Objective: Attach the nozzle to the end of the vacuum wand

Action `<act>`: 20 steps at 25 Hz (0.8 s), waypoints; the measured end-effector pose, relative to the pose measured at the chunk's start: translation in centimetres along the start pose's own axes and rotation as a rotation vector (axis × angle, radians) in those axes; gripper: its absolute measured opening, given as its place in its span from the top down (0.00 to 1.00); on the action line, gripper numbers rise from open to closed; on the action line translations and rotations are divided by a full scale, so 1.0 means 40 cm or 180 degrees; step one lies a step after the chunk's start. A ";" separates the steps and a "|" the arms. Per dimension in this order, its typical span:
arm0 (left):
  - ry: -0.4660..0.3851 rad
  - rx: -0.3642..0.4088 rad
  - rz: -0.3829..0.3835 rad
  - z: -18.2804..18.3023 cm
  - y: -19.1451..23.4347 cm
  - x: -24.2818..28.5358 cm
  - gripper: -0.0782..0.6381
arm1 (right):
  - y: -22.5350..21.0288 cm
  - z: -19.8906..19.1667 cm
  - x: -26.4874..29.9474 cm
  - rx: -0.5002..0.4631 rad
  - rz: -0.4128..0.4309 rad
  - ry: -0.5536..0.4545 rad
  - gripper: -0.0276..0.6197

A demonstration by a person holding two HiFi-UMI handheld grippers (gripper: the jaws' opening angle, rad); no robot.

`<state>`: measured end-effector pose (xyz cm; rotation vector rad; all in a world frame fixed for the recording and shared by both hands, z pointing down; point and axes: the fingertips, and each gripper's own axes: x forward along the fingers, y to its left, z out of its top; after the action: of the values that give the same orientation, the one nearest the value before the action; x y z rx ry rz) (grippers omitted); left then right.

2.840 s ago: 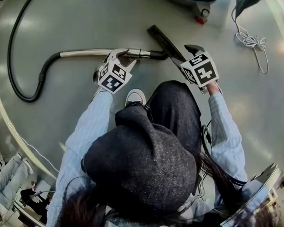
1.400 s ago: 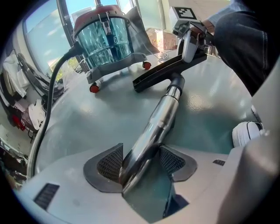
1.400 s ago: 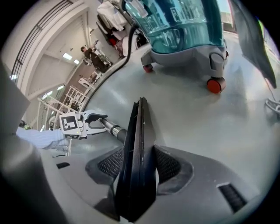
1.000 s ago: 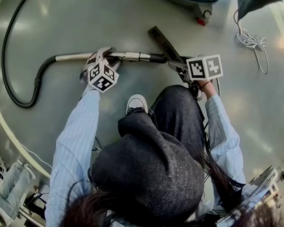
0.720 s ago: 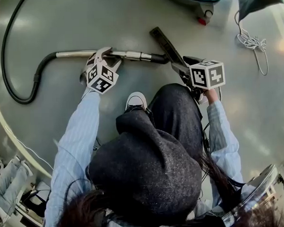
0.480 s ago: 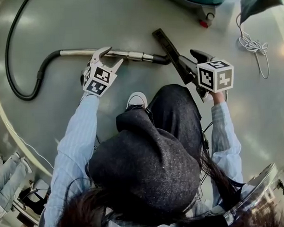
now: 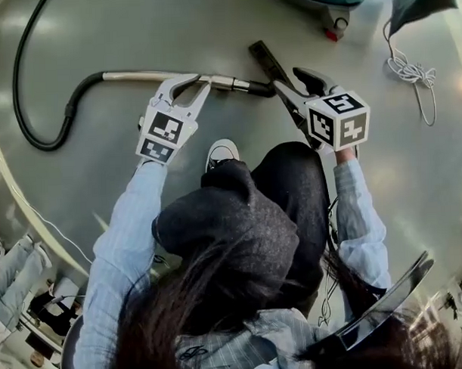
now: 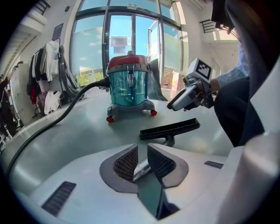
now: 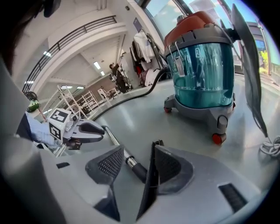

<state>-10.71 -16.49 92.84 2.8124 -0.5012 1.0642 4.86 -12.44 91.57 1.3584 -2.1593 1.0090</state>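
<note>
Nozzle (image 7: 266,59) is seen on the floor (image 7: 233,21), judged already joined to the wand (image 7: 136,75); left gripper (image 7: 197,83) jaws, just narrowed, and right gripper (image 7: 286,77) jaws, wide, easing closer, are held empty above; a seating check is called for.

Gripper (image 9: 138,151) jaws apart above wand (image 9: 113,139), nozzle (image 9: 148,175); vacuum (image 9: 203,78) beyond.

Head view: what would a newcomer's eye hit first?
The person's grey hat fills the middle. Above it the left gripper and right gripper, each with a marker cube, hover over the floor, their jaws having just closed a little, gripping nothing. Under them the metal wand meets the black nozzle.
</note>
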 end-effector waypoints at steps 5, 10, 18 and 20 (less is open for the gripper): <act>0.0182 -0.0200 -0.0039 0.059 -0.015 -0.174 0.85 | 0.077 0.131 -0.038 0.0055 -0.0079 -0.0127 0.87; 0.0160 -0.0572 0.0138 0.135 0.034 -0.331 0.86 | 0.189 0.270 -0.098 0.0197 -0.0143 -0.0127 0.93; 0.0132 -0.0890 0.0255 0.371 0.034 -0.615 0.88 | 0.398 0.478 -0.304 0.0107 -0.0190 0.0169 0.94; 0.0101 -0.1015 0.0234 0.457 0.026 -0.697 0.88 | 0.455 0.550 -0.376 0.0057 -0.0186 0.0246 0.94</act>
<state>-19.19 -13.58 60.71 2.5128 -0.7068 0.9434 -3.62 -14.89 60.52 1.3597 -2.0473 1.0434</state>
